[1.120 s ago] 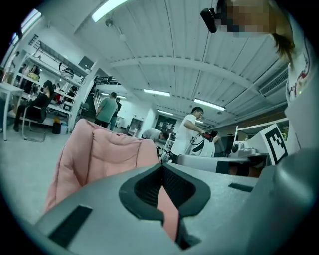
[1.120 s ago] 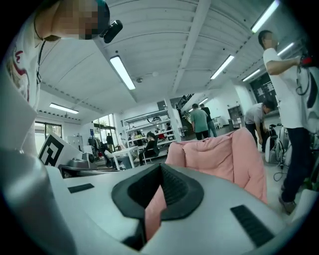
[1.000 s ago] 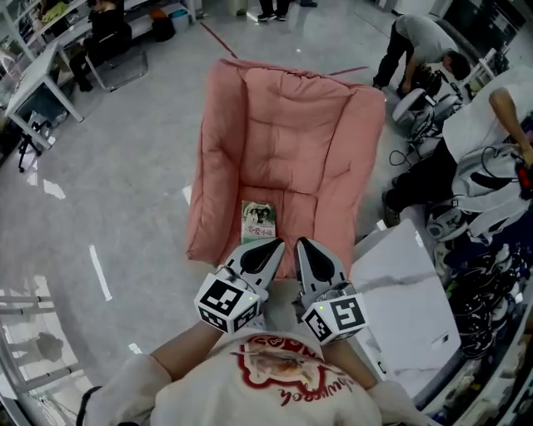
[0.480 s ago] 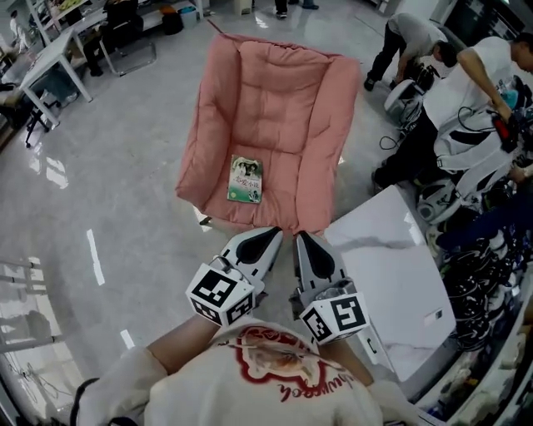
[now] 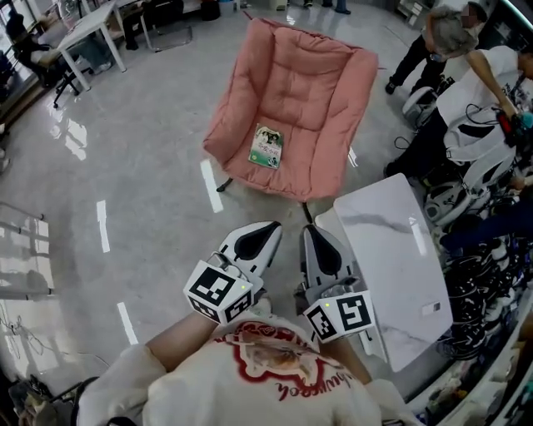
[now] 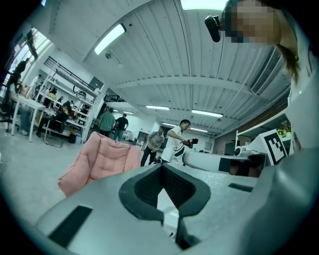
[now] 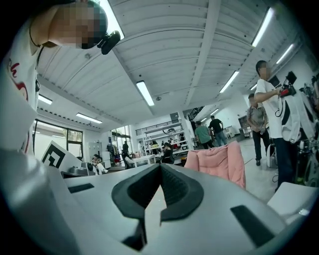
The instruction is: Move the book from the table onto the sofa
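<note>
**Polished grey floor (image 5: 150,166), thin green-and-white book (image 5: 267,146) lying on the pink padded fabric sofa (image 5: 308,83)**

Polished grey floor spreads out below me. The sofa stands on it ahead, and a white marble-patterned desk (image 5: 391,258) is at my right. The book lies flat, cover up, on the sofa's seat cushion. In the head view it is near the front edge and toward the left side. It touches nothing but the cushion.

I hold my left hand-held gripper (image 5: 268,226) and my right hand-held gripper (image 5: 308,231) side by side, near each other. Both point toward the sofa and are well apart from it. The left one is over bare floor, and the right one is just beside the desk's near left edge. Their marker cubes sit close to my chest.

In the left gripper view the dark pads (image 6: 137,194) meet at their tips with nothing between them. The right gripper view shows the same. Both hand-held grippers are closed and empty, and neither touches the book.

Beyond the desk, on the right, several people (image 5: 466,83) stand or bend over a tangle of cables and equipment (image 5: 487,274) on the floor. Far off at the upper left stand white work desks (image 5: 92,21), with people seated by them.
</note>
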`<state>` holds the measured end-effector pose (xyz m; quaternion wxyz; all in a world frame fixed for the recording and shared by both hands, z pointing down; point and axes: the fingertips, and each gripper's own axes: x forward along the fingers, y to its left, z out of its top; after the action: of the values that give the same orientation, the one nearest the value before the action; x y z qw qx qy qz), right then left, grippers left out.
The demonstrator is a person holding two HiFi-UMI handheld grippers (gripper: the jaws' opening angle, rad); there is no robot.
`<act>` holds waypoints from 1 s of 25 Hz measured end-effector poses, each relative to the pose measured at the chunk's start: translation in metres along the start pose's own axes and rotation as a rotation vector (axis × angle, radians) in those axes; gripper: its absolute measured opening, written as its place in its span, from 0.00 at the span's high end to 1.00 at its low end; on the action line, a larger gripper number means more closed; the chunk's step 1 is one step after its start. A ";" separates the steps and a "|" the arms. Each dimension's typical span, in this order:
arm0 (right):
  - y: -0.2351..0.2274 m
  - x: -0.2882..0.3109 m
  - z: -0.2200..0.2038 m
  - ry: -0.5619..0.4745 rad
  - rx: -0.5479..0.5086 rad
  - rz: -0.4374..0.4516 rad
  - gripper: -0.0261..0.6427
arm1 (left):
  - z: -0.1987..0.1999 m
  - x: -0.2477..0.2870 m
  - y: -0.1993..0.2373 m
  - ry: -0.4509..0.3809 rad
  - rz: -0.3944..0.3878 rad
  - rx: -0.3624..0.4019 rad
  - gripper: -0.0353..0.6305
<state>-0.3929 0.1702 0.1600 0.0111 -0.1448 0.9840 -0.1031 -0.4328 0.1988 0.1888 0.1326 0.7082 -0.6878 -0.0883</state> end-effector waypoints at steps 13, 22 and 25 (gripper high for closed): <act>0.089 0.001 -0.027 0.029 0.071 0.024 0.96 | 0.006 -0.085 0.016 0.001 -0.009 0.026 0.94; 0.108 -0.005 -0.023 0.023 0.076 0.023 0.96 | 0.009 -0.099 0.016 -0.003 -0.044 0.014 0.94; 0.109 -0.007 -0.020 0.017 0.051 0.019 0.96 | 0.012 -0.098 0.014 -0.011 -0.051 0.017 0.94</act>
<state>-0.4179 0.2782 0.1573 0.0075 -0.1343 0.9824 -0.1293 -0.4537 0.2958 0.1763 0.1205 0.7262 -0.6708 -0.0898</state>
